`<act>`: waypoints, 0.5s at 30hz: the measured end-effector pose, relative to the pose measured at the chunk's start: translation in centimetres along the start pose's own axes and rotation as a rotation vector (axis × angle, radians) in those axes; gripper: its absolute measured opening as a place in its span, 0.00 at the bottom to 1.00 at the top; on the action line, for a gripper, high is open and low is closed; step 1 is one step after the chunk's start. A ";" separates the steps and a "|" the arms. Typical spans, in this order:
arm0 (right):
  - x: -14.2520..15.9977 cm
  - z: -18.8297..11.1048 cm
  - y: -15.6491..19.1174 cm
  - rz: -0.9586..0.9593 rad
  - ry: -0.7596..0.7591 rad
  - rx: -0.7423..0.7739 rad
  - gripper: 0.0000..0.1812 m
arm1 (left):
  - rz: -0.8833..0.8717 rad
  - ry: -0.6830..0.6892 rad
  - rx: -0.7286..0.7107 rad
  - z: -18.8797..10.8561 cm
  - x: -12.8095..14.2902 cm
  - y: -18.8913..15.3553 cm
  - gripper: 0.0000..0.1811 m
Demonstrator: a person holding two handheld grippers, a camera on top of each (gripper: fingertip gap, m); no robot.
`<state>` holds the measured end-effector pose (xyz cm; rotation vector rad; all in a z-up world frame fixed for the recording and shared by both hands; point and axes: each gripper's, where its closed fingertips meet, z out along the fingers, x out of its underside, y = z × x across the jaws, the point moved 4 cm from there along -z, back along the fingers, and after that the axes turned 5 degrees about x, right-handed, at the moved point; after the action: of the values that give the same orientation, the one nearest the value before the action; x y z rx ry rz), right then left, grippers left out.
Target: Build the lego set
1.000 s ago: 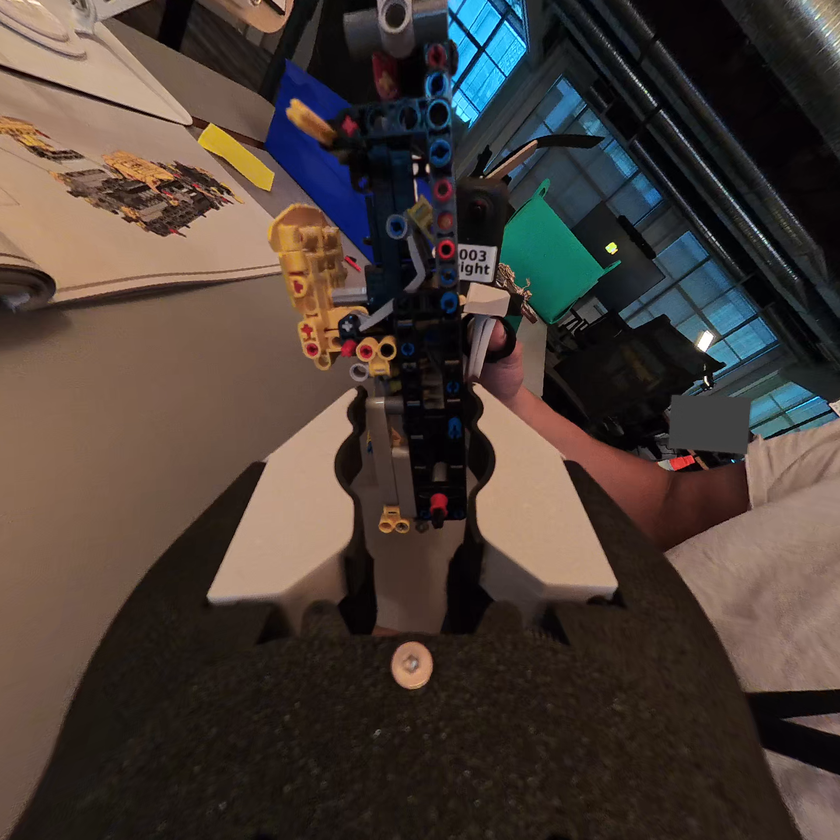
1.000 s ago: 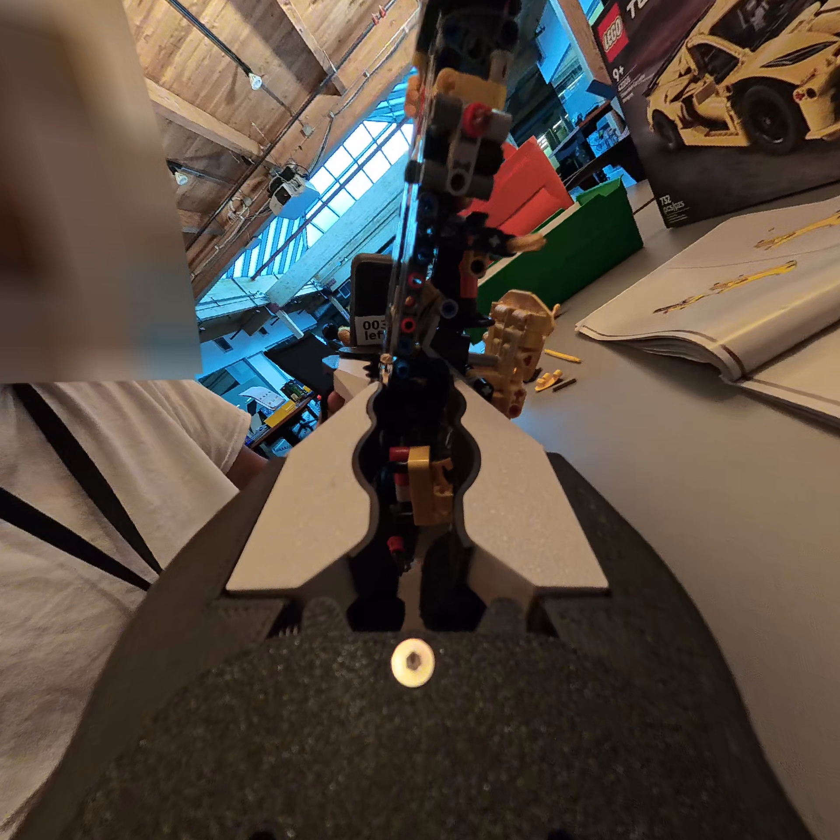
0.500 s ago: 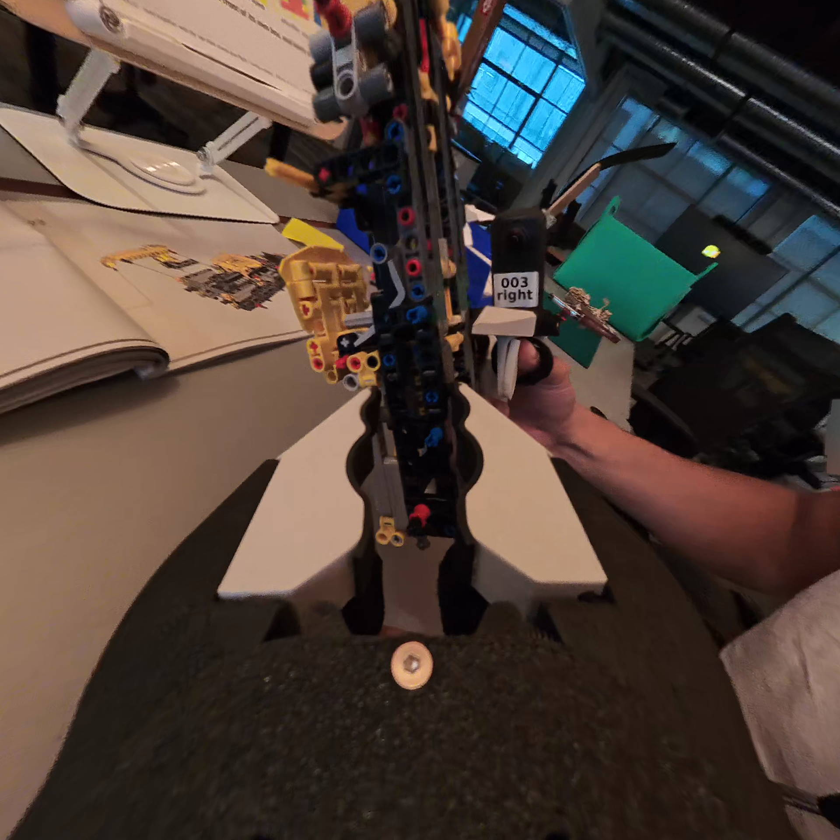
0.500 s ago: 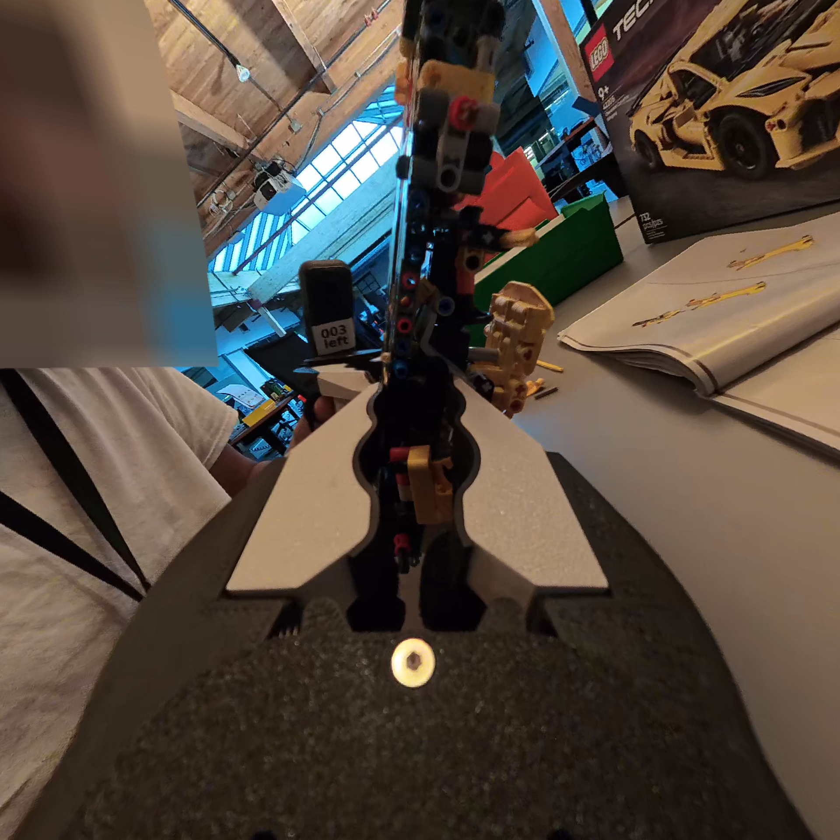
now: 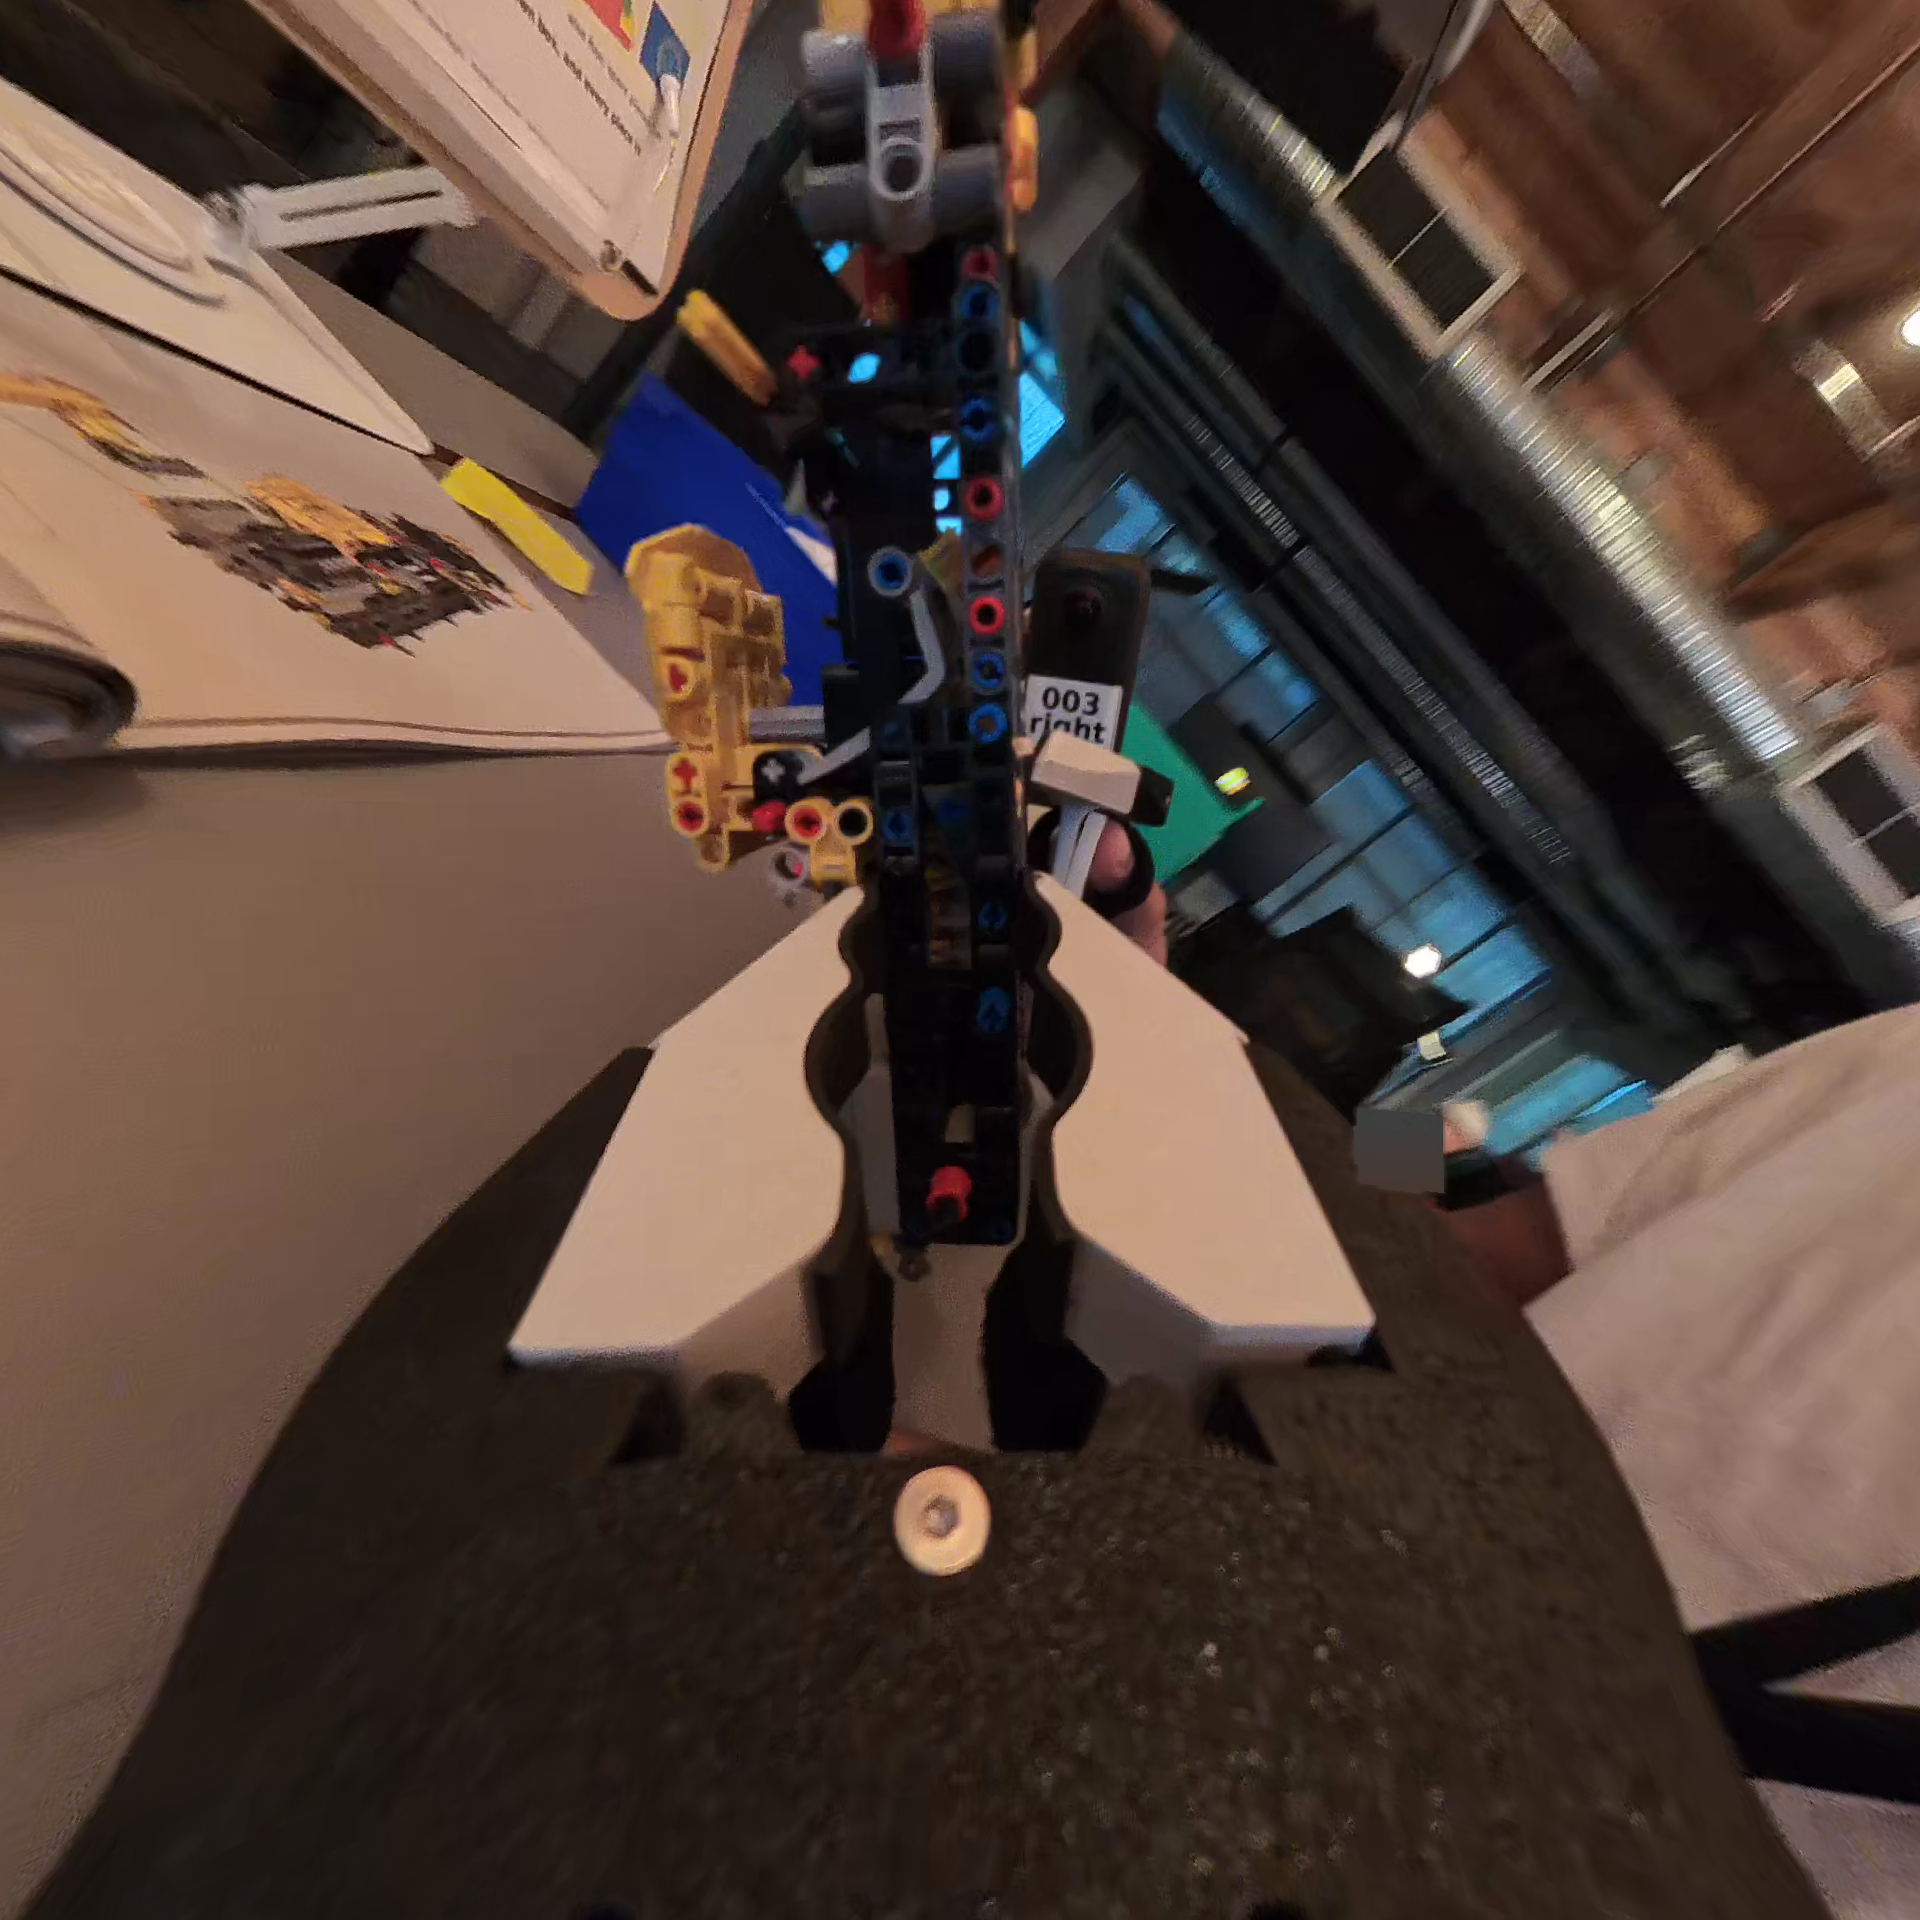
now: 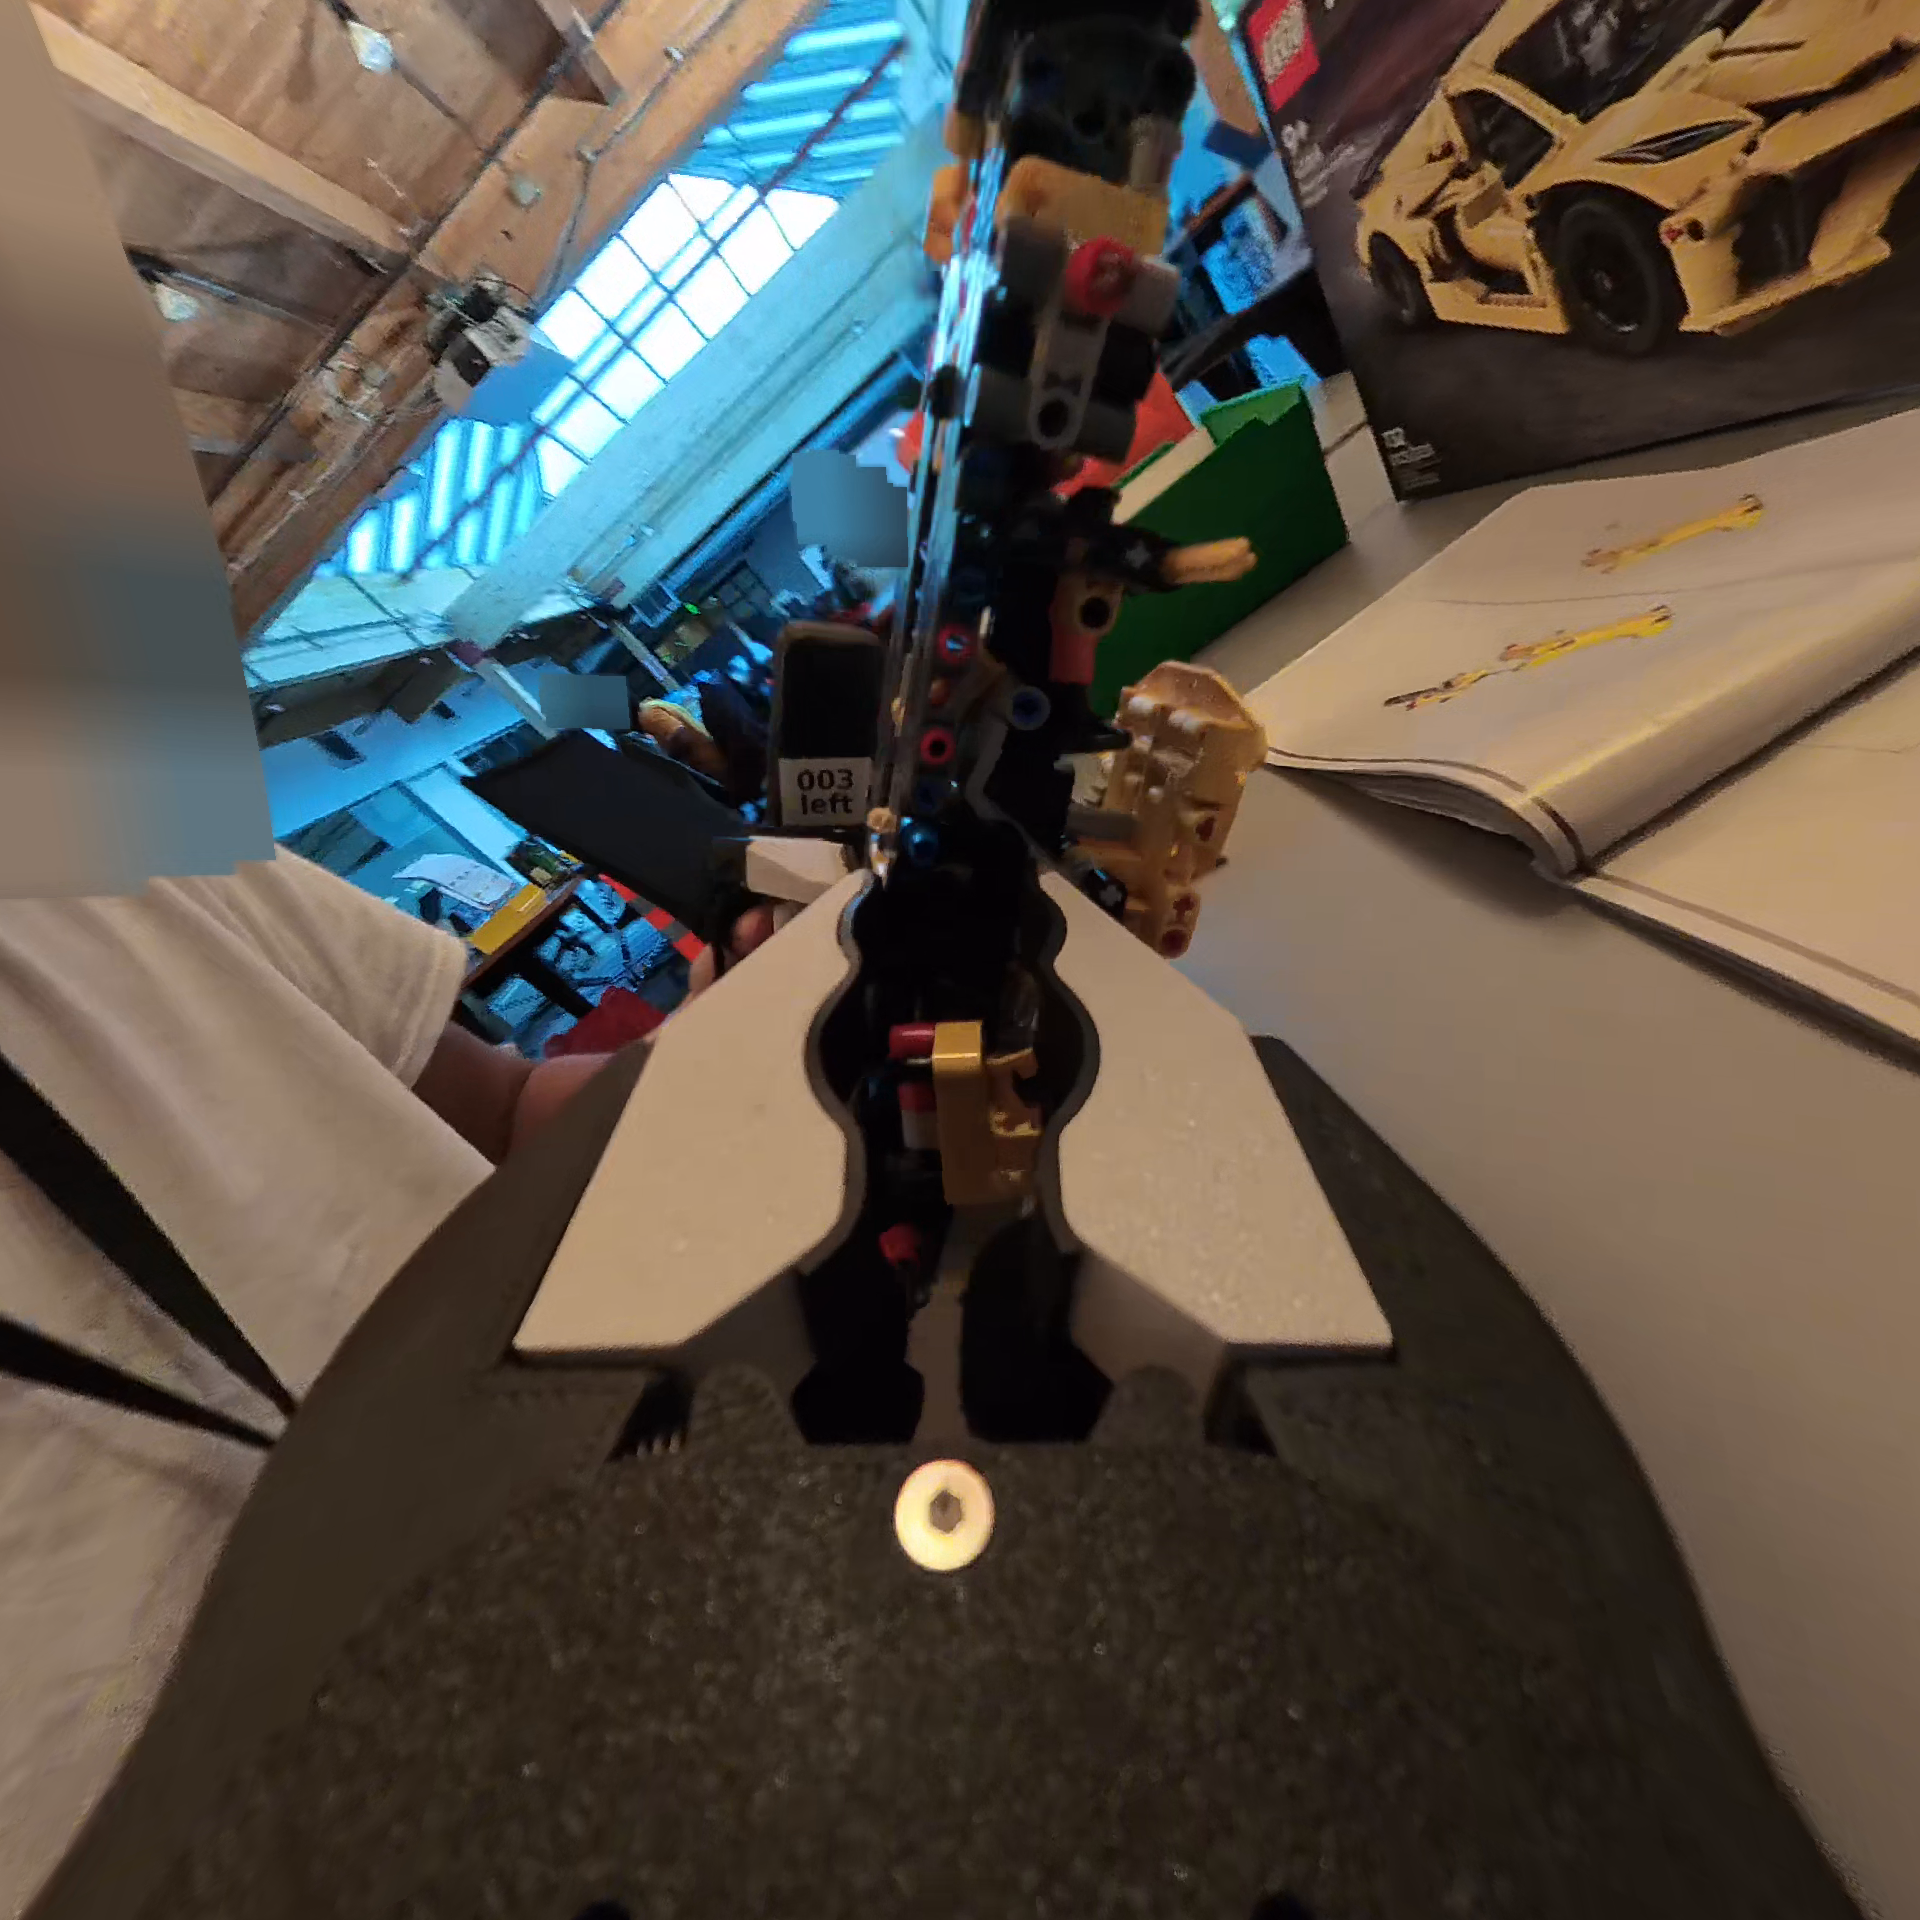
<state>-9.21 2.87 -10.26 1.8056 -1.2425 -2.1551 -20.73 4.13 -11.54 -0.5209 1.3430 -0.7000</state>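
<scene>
Both tongs pinch the same long lego assembly (image 5: 940, 727) from opposite sides, holding it lifted clear of the table (image 5: 312, 987). In the left wrist view the left tongs (image 5: 940, 904) have their pale fingers (image 5: 727, 1143) closed against the black beam of the build, whose lower end with a red pin sits deep between them. The beam runs away from the tongs, studded with blue and red pins, and ends in a grey connector far out from the fingertips. A yellow block (image 5: 717, 686) of bricks juts from the build's side just beyond the left finger. Just past the right finger, the right tongs (image 5: 1081, 779) show from their front, a hand wrapped around the handle.

In the right wrist view the right tongs (image 6: 951, 894) grip the lego assembly (image 6: 1039, 468) too, with a gold-yellow piece (image 6: 977, 1117) and red pins lodged between the fingers. The yellow block (image 6: 1179, 790) hangs just beyond the right finger here. The left tongs (image 6: 800, 862) appear just beyond the left finger, seemingly touching the build, though motion blur makes the contact hard to judge.

An open instruction booklet (image 6: 1621, 748) lies on the table to the right of the right tongs, with the set's box (image 6: 1610, 260) standing behind it and a green bin (image 6: 1226, 540) beside that. A person's white shirt (image 6: 208, 1091) fills the left side.
</scene>
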 end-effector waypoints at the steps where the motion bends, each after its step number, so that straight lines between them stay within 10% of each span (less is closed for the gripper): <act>1: -0.3 0.2 0.2 -0.010 0.021 0.035 0.14 | -0.047 -0.021 0.033 -0.1 -0.1 0.2 0.13; 6: -1.9 0.7 2.4 0.024 0.085 0.076 0.29 | -0.243 -0.139 0.171 -0.6 -0.5 0.5 0.13; 15: -3.2 -1.4 4.1 -0.132 0.120 0.167 0.20 | -0.206 -0.174 0.237 -0.9 -0.8 -0.7 0.13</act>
<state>-8.80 0.99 -5.22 2.1048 -1.3474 -2.0241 -21.80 4.28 -10.66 -0.5202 1.0370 -0.9477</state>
